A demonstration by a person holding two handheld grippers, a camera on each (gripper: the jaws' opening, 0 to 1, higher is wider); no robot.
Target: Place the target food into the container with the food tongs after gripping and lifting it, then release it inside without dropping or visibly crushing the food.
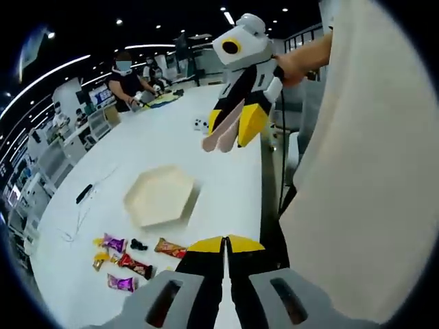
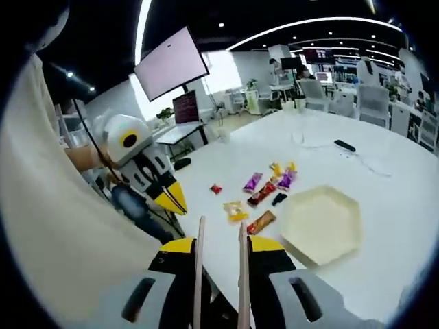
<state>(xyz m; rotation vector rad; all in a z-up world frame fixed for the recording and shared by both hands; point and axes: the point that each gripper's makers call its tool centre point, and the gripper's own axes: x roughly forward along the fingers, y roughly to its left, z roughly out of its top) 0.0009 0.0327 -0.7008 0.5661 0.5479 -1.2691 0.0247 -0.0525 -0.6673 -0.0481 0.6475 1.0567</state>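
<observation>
Wrapped snacks lie in a loose group on the white table (image 1: 171, 144): purple (image 1: 113, 242), red (image 1: 135, 266) and orange (image 1: 170, 248) packets, seen again as purple (image 2: 253, 181), red (image 2: 263, 193) and orange (image 2: 261, 222). Beside them sits an empty cream hexagonal container (image 1: 161, 197) (image 2: 321, 223). My right gripper (image 2: 221, 245) (image 1: 236, 130) is shut on beige food tongs (image 2: 241, 247) (image 1: 218, 137), whose two arms stand slightly apart, high above the table. My left gripper (image 1: 225, 240) (image 2: 171, 199) is shut and holds nothing, off the table's near edge.
A black remote (image 1: 84, 193) (image 2: 345, 145) and a thin cable lie past the container. The person's beige clothing (image 1: 357, 171) blocks one side. People (image 1: 127, 82) work at the table's far end. A monitor (image 2: 171, 62) hangs behind.
</observation>
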